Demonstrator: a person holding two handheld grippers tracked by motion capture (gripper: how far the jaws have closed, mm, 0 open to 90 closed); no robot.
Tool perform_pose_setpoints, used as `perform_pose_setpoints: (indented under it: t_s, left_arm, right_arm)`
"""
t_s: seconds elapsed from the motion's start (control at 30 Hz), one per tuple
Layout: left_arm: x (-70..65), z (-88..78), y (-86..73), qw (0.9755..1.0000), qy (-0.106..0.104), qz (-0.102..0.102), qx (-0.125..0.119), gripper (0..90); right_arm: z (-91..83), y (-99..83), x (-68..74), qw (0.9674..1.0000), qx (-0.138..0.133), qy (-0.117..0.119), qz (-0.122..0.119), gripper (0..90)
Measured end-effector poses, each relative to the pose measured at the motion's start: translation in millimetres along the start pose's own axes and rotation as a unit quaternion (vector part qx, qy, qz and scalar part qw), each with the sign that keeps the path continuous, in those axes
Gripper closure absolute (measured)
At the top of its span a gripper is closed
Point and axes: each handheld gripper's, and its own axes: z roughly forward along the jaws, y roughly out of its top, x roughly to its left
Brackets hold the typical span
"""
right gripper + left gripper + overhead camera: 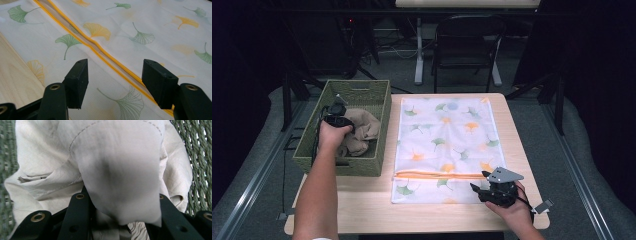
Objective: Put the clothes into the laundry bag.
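Pinching a beige cloth [117, 175], the left tool [338, 120] sits inside the basket [377, 97], seemingly lifting it; the right tool [113, 82], jaws spread, hovers over the bag [150, 32] near its zip [100, 51].

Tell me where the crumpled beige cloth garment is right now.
In the high view the crumpled beige cloth garment lies inside the green woven basket at the table's left, beside the white leaf-print bag; the left gripper is clamped on a fold.

A black metal folding chair [468, 47] stands on grey carpet [532, 125] beyond the pale wooden table [372, 210]; dark curtains [592, 75] flank the room.
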Motion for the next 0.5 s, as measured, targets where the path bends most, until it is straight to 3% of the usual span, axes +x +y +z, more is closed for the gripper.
perform_pose_setpoints:
  t_s: [0.5]
  left_arm:
    - [-0.4, -42.4, 7.0, 0.9991, 0.002, 0.003, -0.041, 67.4]
  right_arm:
    - [0.3, 0.1, 0.6, 1.0000, -0.003, 0.001, -0.002, 38.1]
